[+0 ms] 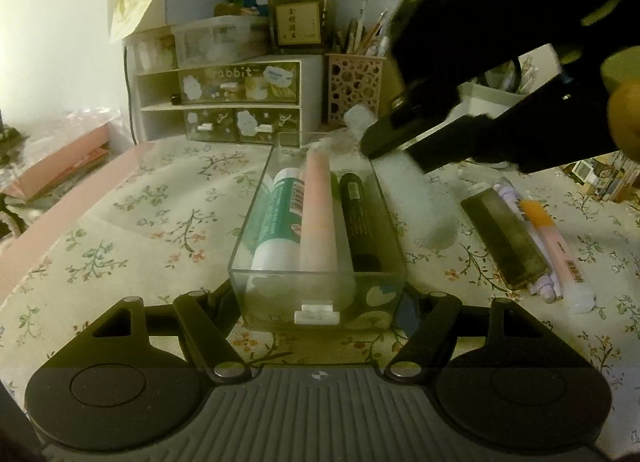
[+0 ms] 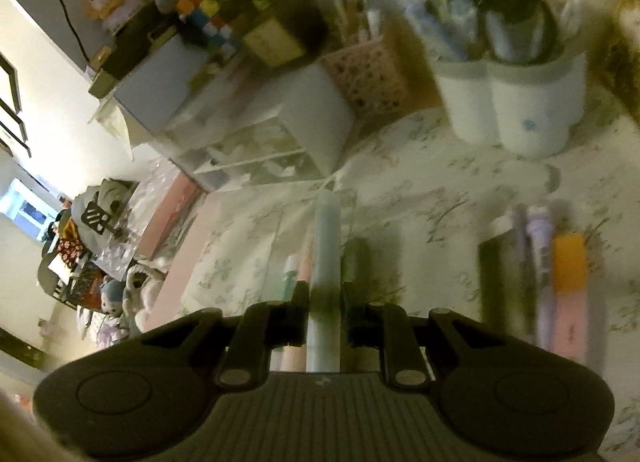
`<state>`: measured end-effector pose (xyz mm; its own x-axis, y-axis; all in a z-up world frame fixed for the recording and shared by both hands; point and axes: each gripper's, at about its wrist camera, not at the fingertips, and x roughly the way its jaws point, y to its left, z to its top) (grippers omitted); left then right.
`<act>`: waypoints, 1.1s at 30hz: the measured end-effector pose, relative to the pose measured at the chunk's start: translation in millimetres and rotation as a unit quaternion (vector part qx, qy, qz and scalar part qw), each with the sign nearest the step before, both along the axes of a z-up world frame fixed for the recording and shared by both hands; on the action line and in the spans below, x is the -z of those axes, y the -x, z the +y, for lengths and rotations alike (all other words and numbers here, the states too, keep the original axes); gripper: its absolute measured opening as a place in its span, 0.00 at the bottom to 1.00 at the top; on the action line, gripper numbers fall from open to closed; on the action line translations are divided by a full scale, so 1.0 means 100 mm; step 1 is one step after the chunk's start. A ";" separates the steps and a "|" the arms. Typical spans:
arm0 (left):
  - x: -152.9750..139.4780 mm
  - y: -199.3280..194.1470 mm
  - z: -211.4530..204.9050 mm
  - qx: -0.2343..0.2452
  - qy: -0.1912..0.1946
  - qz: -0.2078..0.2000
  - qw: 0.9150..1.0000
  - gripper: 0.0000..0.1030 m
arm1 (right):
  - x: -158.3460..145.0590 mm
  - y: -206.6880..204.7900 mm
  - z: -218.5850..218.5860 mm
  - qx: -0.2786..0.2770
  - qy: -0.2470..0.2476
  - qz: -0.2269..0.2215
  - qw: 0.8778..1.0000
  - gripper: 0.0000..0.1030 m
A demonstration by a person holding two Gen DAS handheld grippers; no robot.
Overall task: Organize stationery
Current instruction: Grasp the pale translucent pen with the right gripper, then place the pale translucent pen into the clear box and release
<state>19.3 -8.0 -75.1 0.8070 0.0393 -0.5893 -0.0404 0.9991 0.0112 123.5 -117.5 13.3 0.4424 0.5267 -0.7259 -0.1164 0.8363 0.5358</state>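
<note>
Nearest the left wrist view, the left gripper [image 1: 318, 294] is clamped on the near end of a clear drawer [image 1: 256, 218] holding a green-white tube [image 1: 280, 218], pink tube [image 1: 318, 214] and black pen [image 1: 358, 214]. Above its far right corner the right gripper [image 1: 394, 150] grasps a pale stick [image 2: 326, 282], blurred here. Only the right wrist view shows the white pen cups [image 2: 512, 110], far right.

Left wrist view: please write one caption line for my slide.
Right gripper carries a pale translucent tube above a clear plastic drawer holding three tubes.
</note>
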 end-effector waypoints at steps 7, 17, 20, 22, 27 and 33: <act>0.00 0.00 0.00 0.003 0.001 -0.001 1.000 0.70 | 0.05 -0.02 0.13 -0.003 0.020 0.010 1.000 0.08; 0.00 -0.01 0.01 0.007 0.001 -0.001 1.000 0.71 | -0.02 -0.08 0.35 -0.021 0.077 0.001 0.997 0.09; 0.00 -0.01 0.01 0.008 0.002 -0.001 1.000 0.71 | -0.01 -0.07 0.36 -0.027 0.072 0.003 0.997 0.09; 0.00 -0.01 0.01 0.009 0.001 -0.001 1.000 0.71 | 0.02 -0.06 0.35 -0.028 0.067 0.007 0.997 0.11; 0.00 -0.01 0.01 0.009 0.002 -0.001 1.000 0.71 | 0.07 -0.07 0.29 -0.029 0.051 0.016 0.998 0.11; 0.00 -0.02 0.01 0.009 0.003 -0.001 1.000 0.70 | 0.00 -0.05 0.15 -0.014 0.023 0.000 1.000 0.11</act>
<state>21.1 -6.9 -75.5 0.8090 0.0219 -0.5874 -0.0229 0.9997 0.0058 128.4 -102.3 13.3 0.4274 0.5057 -0.7494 -0.1404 0.8560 0.4975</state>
